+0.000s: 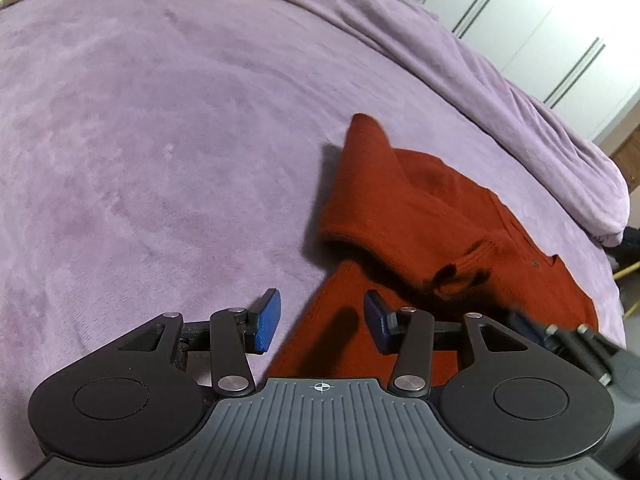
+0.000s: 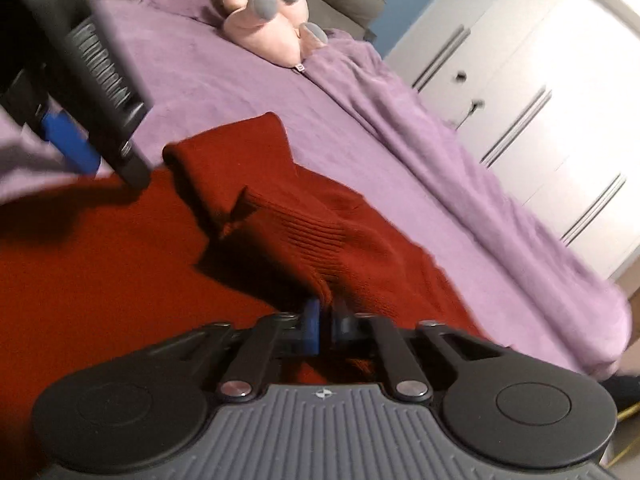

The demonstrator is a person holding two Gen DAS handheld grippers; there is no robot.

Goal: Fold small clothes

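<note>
The red sweater [image 2: 304,216] is knitted cloth with little ribs. The purple blanket [image 1: 160,120] is soft and fuzzy. The left gripper [image 1: 322,322] has matt black plastic, shiny metal pins and blue pads [image 1: 267,320]. The far pink toy [image 2: 272,36] looks plush.

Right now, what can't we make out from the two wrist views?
- Red sweater: its near part is hidden behind the left claw body in the left wrist view; its full outline never shows.
- Right claw: shut on a ribbed sweater edge in the right wrist view; cuff or hem, motion blur hides.
- Pink plush toy: cut off by the top edge in the left wrist view.
</note>
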